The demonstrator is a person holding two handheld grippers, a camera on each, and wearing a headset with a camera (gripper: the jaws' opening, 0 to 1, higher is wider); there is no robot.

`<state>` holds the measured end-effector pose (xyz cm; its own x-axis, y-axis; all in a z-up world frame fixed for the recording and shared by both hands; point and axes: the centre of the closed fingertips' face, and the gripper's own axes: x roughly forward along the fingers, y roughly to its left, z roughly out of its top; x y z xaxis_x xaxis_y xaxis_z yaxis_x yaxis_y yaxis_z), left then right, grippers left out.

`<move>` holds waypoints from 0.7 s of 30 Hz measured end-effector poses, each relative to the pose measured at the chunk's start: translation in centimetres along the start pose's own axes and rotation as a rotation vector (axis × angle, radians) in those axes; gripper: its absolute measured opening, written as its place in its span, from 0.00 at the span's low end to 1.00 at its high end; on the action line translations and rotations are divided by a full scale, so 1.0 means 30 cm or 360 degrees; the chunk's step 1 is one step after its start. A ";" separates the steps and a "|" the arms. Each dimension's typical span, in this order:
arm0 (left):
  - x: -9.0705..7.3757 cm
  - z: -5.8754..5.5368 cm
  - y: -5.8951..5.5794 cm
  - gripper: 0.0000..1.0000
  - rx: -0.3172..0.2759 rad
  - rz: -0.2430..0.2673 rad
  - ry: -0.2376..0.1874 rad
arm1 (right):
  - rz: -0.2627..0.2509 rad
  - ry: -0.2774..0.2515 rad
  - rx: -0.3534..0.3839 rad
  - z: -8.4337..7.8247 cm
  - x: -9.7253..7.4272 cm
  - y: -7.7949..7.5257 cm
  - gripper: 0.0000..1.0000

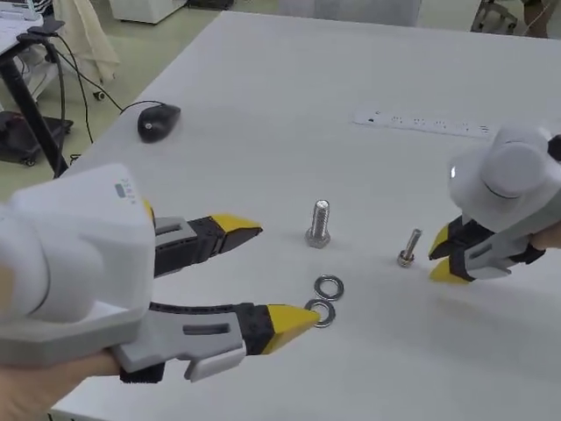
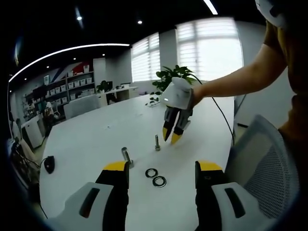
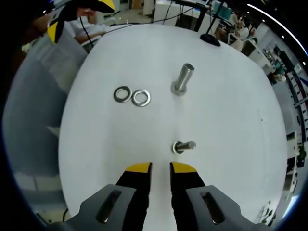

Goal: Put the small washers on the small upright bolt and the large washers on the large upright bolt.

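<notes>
Holds the left gripper (image 1: 272, 274) low over the near side of the white table (image 1: 263, 79), yellow-tipped jaws spread wide and gripping nothing. Frames two washers (image 1: 329, 287) just ahead of that gap in the left gripper view: flat on the table, side by side, touching or very nearly so, and much alike in size, so cannot tell small from large. Points the right gripper (image 1: 443, 261) at the small bolt (image 1: 409, 248) from just beside it, jaws drawn close with a narrow slit between them, clasping nothing and clear of the bolt. Finds the small bolt standing on its head, thread up, with what may be a ring at its foot in the right gripper view, too small to tell. Finds the large bolt (image 1: 320, 224) standing the same way near the middle of the table, beyond the washers and left of the small bolt in the head view, with neither washer on it. Takes in a black mouse (image 1: 159, 121) and a white power strip (image 1: 425, 124) farther back, and a bare arm (image 2: 231, 82) behind the right gripper in the left gripper view
</notes>
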<state>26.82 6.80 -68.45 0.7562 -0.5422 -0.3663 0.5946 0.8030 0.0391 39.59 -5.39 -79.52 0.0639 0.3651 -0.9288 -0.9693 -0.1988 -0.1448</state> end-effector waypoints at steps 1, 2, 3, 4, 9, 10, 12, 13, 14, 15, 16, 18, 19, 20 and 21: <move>-0.001 0.003 -0.005 0.54 0.0007 -0.0002 -0.0002 | 0.0009 -0.0004 0.0003 0.004 0.000 0.015 0.16; -0.002 0.004 -0.008 0.54 0.0011 -0.0005 -0.0002 | 0.0017 -0.0007 0.0003 0.008 0.001 0.026 0.16; -0.004 0.005 -0.010 0.54 0.0015 -0.0006 -0.0001 | 0.0021 -0.0010 0.0001 0.014 0.003 0.036 0.16; -0.006 0.005 -0.011 0.54 0.0020 -0.0003 0.0000 | 0.0021 -0.0012 -0.0001 0.018 0.004 0.044 0.16; -0.026 0.013 -0.017 0.54 0.0035 0.0011 -0.0013 | 0.0054 -0.0055 -0.0024 0.073 0.027 0.107 0.16; -0.030 0.015 -0.018 0.54 0.0037 0.0013 -0.0015 | 0.0060 -0.0059 -0.0029 0.081 0.031 0.115 0.16; -0.039 0.019 -0.019 0.54 0.0050 0.0022 -0.0017 | 0.0073 -0.0070 -0.0045 0.102 0.039 0.133 0.16; -0.044 0.021 -0.018 0.54 0.0049 0.0025 -0.0022 | 0.0081 -0.0073 -0.0052 0.110 0.043 0.140 0.16; -0.047 0.022 -0.018 0.54 0.0049 0.0028 -0.0025 | 0.0088 -0.0077 -0.0056 0.122 0.049 0.147 0.16; -0.051 0.022 -0.017 0.54 0.0051 0.0034 -0.0027 | 0.0095 -0.0083 -0.0064 0.132 0.053 0.153 0.16; -0.053 0.023 -0.016 0.54 0.0050 0.0038 -0.0028 | 0.0108 -0.0092 -0.0067 0.147 0.061 0.163 0.16; -0.060 0.021 -0.015 0.54 0.0049 0.0047 -0.0027 | 0.0138 -0.0112 -0.0070 0.174 0.077 0.181 0.17; -0.062 0.022 -0.016 0.54 0.0047 0.0051 -0.0030 | 0.0149 -0.0117 -0.0073 0.184 0.083 0.189 0.17; -0.065 0.023 -0.016 0.54 0.0044 0.0053 -0.0035 | 0.0158 -0.0126 -0.0083 0.199 0.093 0.197 0.17; -0.068 0.023 -0.018 0.54 0.0043 0.0055 -0.0037 | 0.0167 -0.0129 -0.0088 0.208 0.101 0.204 0.17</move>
<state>25.14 7.32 -67.06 0.7823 -0.5204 -0.3424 0.5753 0.8143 0.0767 32.36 0.17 -81.07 -0.0587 0.4116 -0.9095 -0.9550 -0.2885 -0.0689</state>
